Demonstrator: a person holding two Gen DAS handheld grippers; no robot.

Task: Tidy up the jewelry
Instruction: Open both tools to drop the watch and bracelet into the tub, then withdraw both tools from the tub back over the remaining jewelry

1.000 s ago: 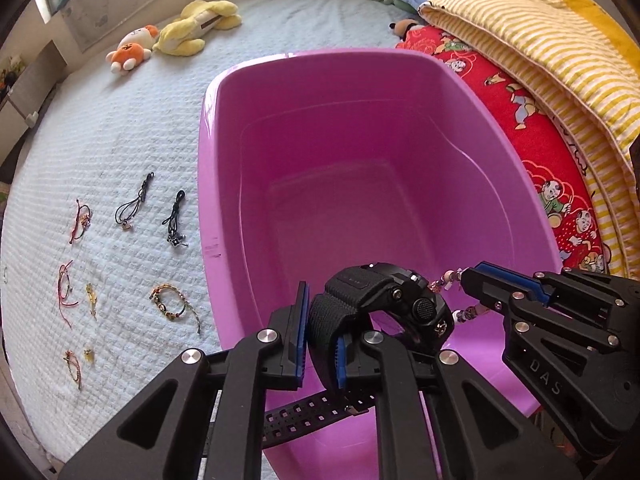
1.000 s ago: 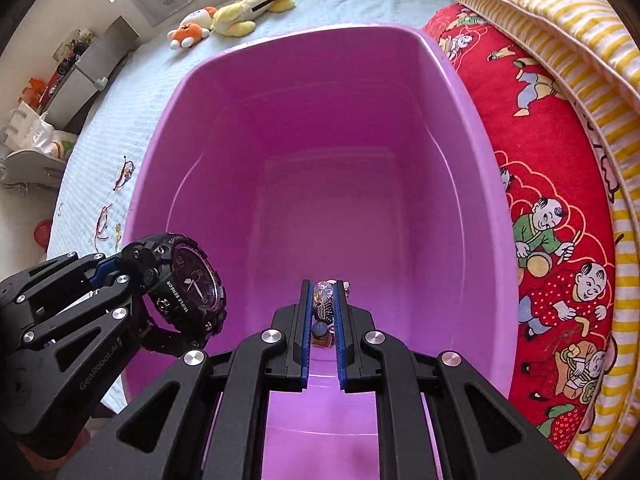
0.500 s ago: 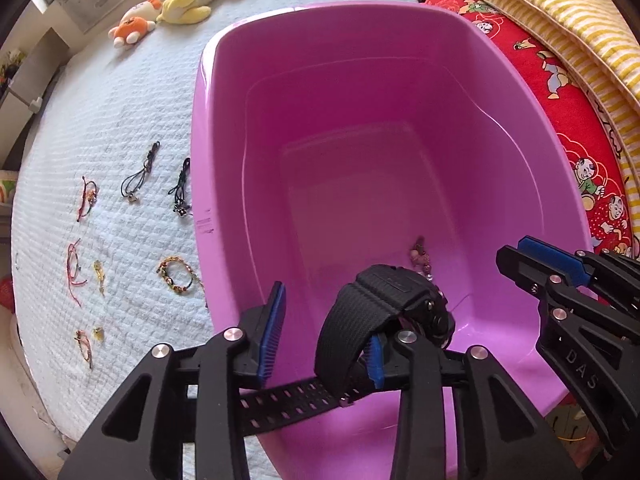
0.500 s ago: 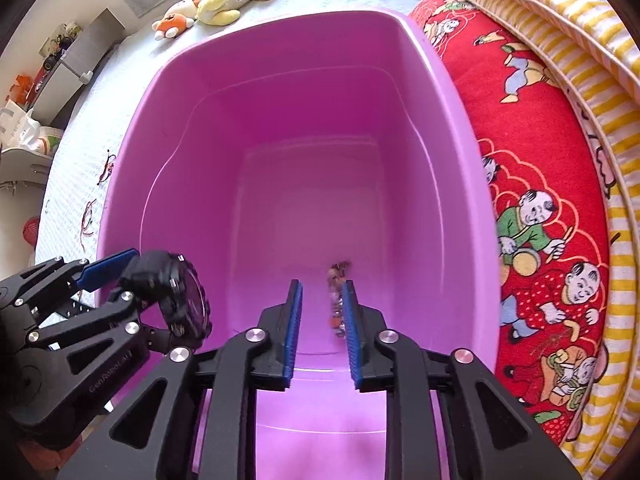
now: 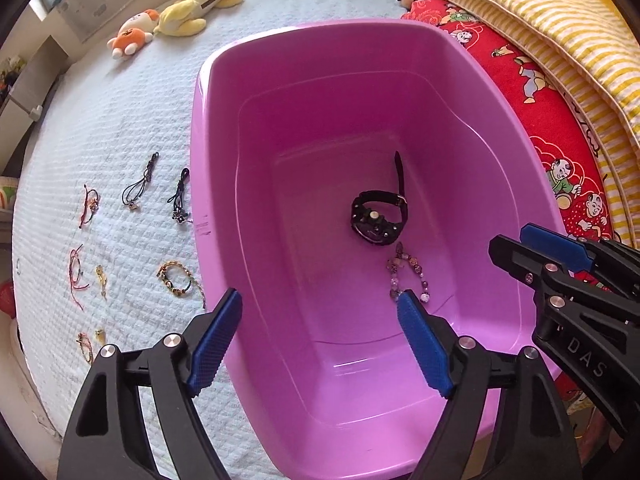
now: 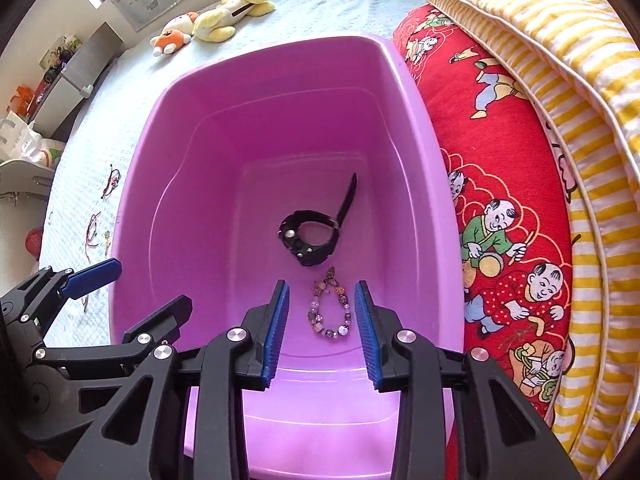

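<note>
A pink plastic tub [image 5: 216,128] [image 6: 132,208] stands on a white bedspread. On its floor lie a black wristwatch [image 5: 378,214] [image 6: 310,236] and a beaded bracelet [image 5: 406,276] [image 6: 330,308], close together. My left gripper [image 5: 320,324] is open and empty above the tub's near rim. My right gripper [image 6: 322,308] is open and empty above the bracelet; it also shows in the left wrist view [image 5: 560,256]. Several small bracelets and cords [image 5: 176,284] [image 5: 180,196] lie on the bedspread left of the tub.
Red printed bedding [image 6: 500,200] and a yellow striped quilt [image 6: 560,60] press against the tub's right side. Plush toys [image 5: 200,0] [image 5: 130,36] lie at the far side of the bed. A shelf unit [image 6: 68,68] stands beyond the bed's left edge.
Both grippers opened. The watch dropped from my left gripper and the beaded bracelet from my right; both now lie on the tub floor. Both grippers have pulled back a little.
</note>
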